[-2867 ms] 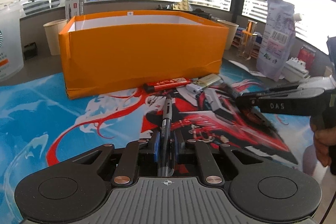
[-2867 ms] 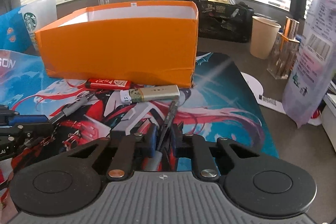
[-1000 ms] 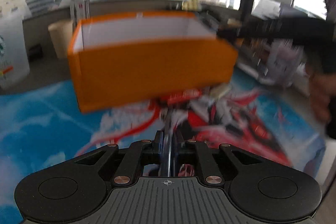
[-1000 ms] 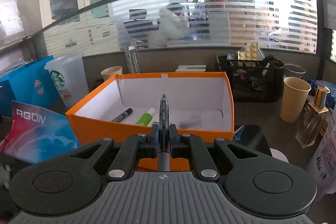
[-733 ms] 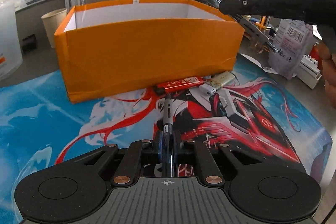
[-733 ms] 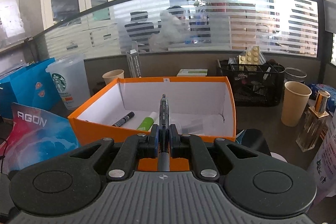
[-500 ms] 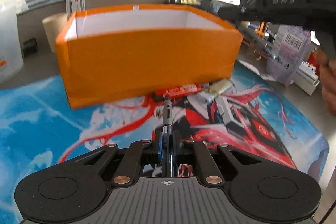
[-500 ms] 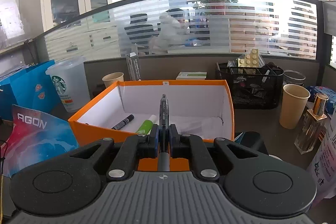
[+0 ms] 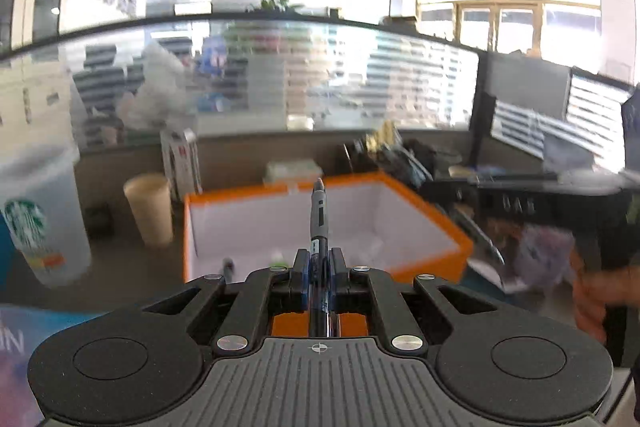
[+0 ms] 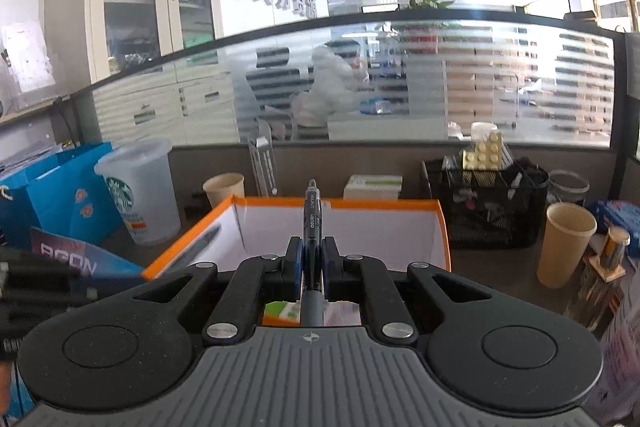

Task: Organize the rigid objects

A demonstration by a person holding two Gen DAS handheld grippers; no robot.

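Note:
In the left wrist view my left gripper [image 9: 319, 259] is shut on a dark pen [image 9: 319, 215] that sticks out forward over the orange box [image 9: 424, 215], whose white inside shows below. My right gripper [image 10: 311, 247] is shut on a second dark pen [image 10: 311, 215], also pointing over the orange box [image 10: 442, 227]. A marker [image 9: 228, 265] and a green item [image 9: 278, 259] lie in the box, blurred. At the right edge of the left wrist view the other gripper's black body [image 9: 520, 205] and a hand [image 9: 600, 291] appear, blurred.
A Starbucks cup [image 10: 138, 193], a blue bag [image 10: 52, 187] and a paper cup [image 10: 224, 189] stand left of and behind the box. To its right stand a black mesh organiser [image 10: 488, 203], another paper cup [image 10: 566, 247] and a perfume bottle [image 10: 612, 251]. A glass partition closes the back.
My left gripper has risen from the printed mat with its pen, and now looks down into the box. My right gripper has lifted a little, pen still held over the box.

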